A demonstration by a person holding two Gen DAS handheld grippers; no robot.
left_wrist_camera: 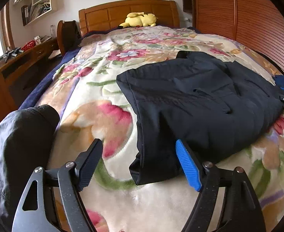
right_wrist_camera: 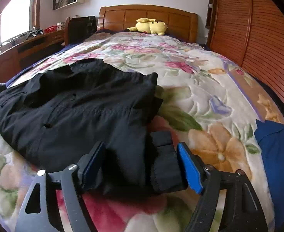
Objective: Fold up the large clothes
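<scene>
Dark trousers (left_wrist_camera: pixel 199 100), soft, limp and likely light, lie partly folded on a floral blanket (left_wrist_camera: pixel 103 119), best taken at the near hem edges straddled by the wide-open left gripper (left_wrist_camera: pixel 140 162) and right gripper (right_wrist_camera: pixel 142 164).

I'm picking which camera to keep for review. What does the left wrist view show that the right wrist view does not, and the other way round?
Only the left wrist view shows the left gripper, open over the near left corner of the black trousers, and a second dark garment at the bed's left edge. Only the right wrist view shows the right gripper, open around a folded edge of the trousers, and blue fabric at far right. Both show the trousers lying on the floral blanket, the yellow plush toy and the wooden headboard.
</scene>
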